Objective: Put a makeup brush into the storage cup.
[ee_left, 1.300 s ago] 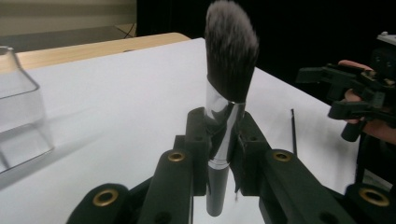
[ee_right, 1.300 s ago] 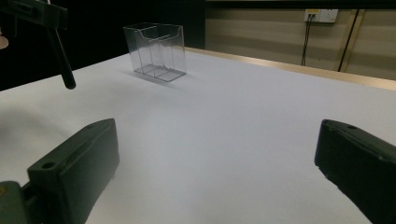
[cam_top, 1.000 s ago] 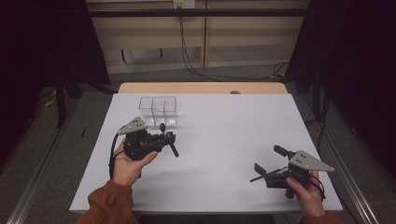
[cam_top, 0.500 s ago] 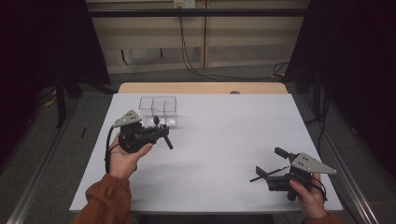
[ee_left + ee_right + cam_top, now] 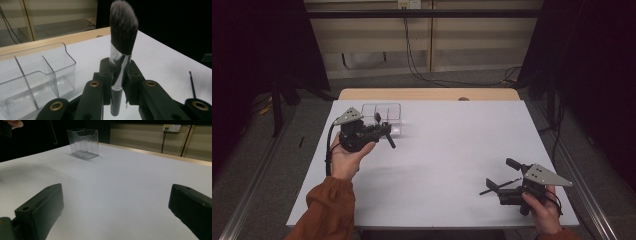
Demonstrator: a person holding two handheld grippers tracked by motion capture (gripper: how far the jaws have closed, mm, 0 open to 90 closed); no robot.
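While gripping a makeup brush (image 5: 123,32), left hand-held gripper (image 5: 382,131) hovers level.

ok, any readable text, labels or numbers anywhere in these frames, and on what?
None readable.
Makeup brush in the left gripper: no print visible on its ferrule or handle.
Clear organizer: unmarked.
Wall socket: no legible marking.
White table: bare of print.
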